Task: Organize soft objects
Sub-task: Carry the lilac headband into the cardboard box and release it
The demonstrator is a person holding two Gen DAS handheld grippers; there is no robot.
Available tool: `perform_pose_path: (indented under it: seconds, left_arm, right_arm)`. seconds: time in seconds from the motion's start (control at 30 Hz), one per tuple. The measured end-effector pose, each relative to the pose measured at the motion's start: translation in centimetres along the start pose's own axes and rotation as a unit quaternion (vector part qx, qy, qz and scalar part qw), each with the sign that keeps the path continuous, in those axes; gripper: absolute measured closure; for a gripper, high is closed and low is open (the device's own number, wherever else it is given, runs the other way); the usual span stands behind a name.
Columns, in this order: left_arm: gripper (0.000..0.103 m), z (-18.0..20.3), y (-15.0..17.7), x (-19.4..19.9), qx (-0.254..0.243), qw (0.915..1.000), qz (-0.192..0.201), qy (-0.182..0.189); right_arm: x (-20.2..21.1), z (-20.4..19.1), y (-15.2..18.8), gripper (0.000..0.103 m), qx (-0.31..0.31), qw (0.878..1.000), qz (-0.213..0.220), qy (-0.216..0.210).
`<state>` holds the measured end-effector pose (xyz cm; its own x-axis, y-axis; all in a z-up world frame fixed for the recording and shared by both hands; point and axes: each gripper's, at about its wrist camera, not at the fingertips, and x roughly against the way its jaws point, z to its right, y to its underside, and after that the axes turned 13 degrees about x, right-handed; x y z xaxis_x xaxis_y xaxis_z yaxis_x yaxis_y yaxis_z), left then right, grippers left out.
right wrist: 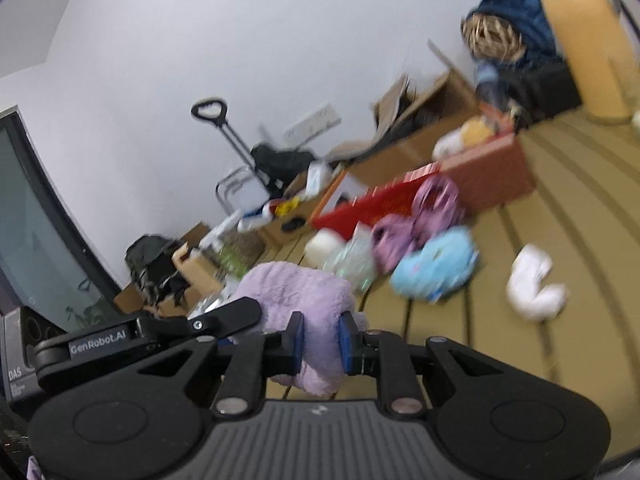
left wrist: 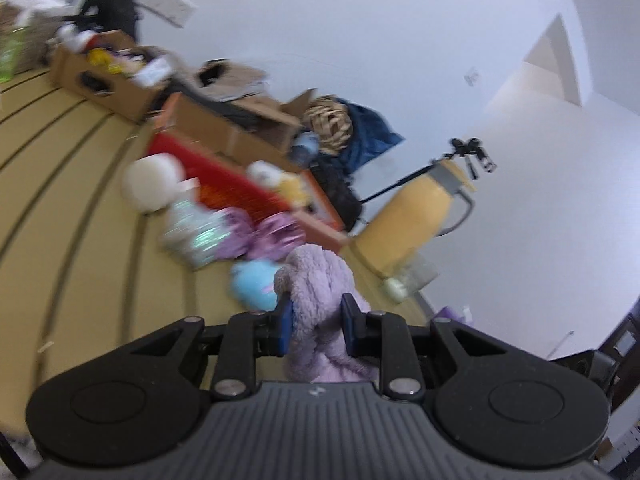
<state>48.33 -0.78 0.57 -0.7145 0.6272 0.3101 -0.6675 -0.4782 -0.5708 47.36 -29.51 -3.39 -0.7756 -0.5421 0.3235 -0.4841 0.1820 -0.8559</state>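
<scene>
Left wrist view looks across a tan wooden floor (left wrist: 72, 184) with dark grooves running along it, toward a plain white wall (left wrist: 360, 32). The left gripper (left wrist: 317, 320) is clamped on a fluffy lilac blanket (left wrist: 320, 280), the fabric bunched between its blue pads (left wrist: 286, 322) and hanging below them. Beyond it on the floor lie a light-blue plush toy (left wrist: 254, 280), a purple plush item (left wrist: 276, 232), a white round plush (left wrist: 152, 180) and a crinkly packet (left wrist: 196, 232), all blurred. A red basket (left wrist: 224, 180) sits behind them, beside open cardboard boxes (left wrist: 104, 76) lined against the wall. A tall yellow cylinder (left wrist: 412, 220) stands further right, with a woven basket (left wrist: 328, 120) and dark-blue cloth (left wrist: 368, 128) behind.

From the right wrist view, the right gripper (right wrist: 320, 344) also pinches the lilac blanket (right wrist: 296, 292), with the other gripper's arm touching it at left. A white sock-like cloth (right wrist: 534, 284) lies alone on the floor (right wrist: 560, 360), apart from the light-blue plush toy (right wrist: 436, 264). A folded hand trolley (right wrist: 236, 152) leans at the wall (right wrist: 240, 40), and a dark window (right wrist: 36, 220) fills the left edge.
</scene>
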Motion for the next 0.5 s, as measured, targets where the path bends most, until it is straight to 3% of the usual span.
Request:
perform_pose_path:
  seconds: [0.17,0.27,0.37,0.5]
  left_arm:
    - [0.078,2.9,-5.0,-5.7,-0.011,0.9996,0.015,0.020]
    - [0.077,2.8,-9.6,-11.0,0.000,0.9999,0.012,0.000]
    - [0.077,1.9,-13.1,-16.1,0.006,0.9995,-0.005,-0.031]
    - [0.077,-0.7,-16.1,-22.3,0.012,0.9961,-0.028,-0.083]
  right_arm:
    - [-1.9,4.1,-7.7,0.086,0.014,0.999,0.031,-0.003]
    - [-6.0,6.4,-12.9,0.086,0.033,0.999,0.019,-0.001]
    - [-11.7,9.0,-16.5,0.086,0.058,0.998,-0.029,0.021]
    - [-19.2,13.3,-18.6,0.086,0.035,0.995,-0.090,0.039]
